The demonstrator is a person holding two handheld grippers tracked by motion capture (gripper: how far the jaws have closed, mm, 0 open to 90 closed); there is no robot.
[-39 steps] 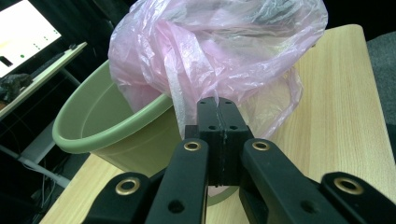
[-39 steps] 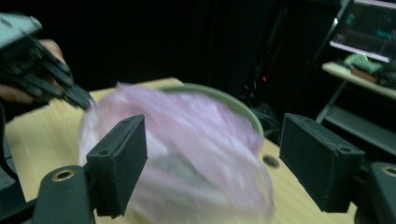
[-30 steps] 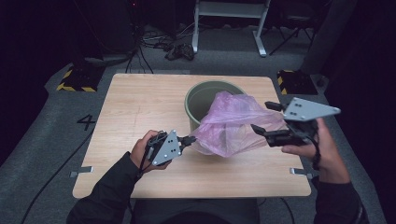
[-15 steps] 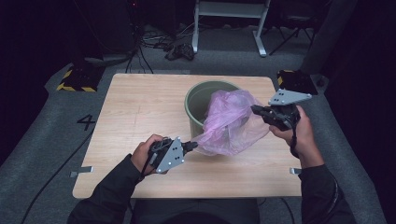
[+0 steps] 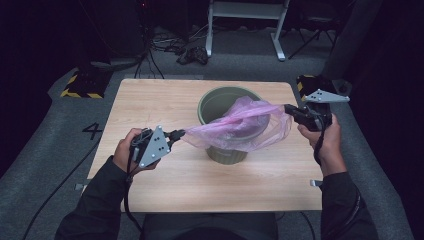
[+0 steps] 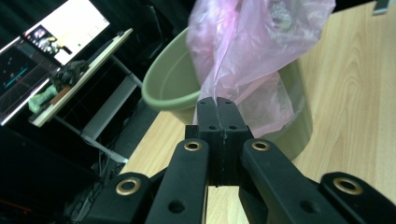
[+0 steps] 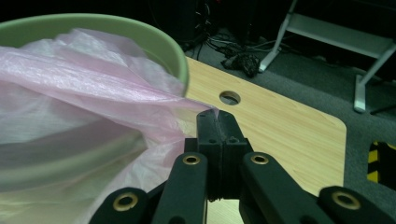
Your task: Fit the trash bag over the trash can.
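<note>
A pink plastic bag is stretched across the top of a green bin that stands on the wooden table. My left gripper is shut on the bag's left edge, in front of and left of the bin. My right gripper is shut on the bag's right edge, just right of the bin's rim. In the left gripper view the jaws pinch the pink film before the bin. In the right gripper view the jaws clamp a corner of the bag beside the bin's rim.
The table has a round cable hole near its far edge. Behind it on the floor lie cables and the legs of a white stand. A yellow-black striped block sits left of the table.
My right gripper has moved in toward the bin's right rim, dropped lower and shut on the bag. My left gripper pulled left, stretching the bag flat over the bin.
</note>
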